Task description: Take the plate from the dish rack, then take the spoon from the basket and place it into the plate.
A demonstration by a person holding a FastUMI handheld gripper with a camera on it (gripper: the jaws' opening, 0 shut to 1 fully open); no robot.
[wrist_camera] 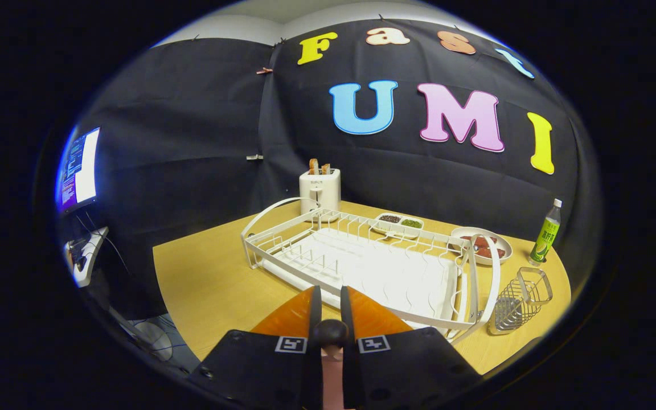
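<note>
Gripping the pink, dark-knobbed spoon handle [331, 341] between nearly closed fingers, the gripper [331, 302] hangs over the orange round plate [282, 319] at the wooden table's near edge; a loose pinch could let it slip.

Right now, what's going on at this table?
A person's handheld gripper has its two fingers closed on what looks like a dark-tipped, pinkish-handled spoon. It is held directly above a glossy orange plate, which lies on the light wooden table under the fingers. Beyond them, the white wire dish rack holds no dishes, and the small metal wire basket beside it looks empty.
</note>
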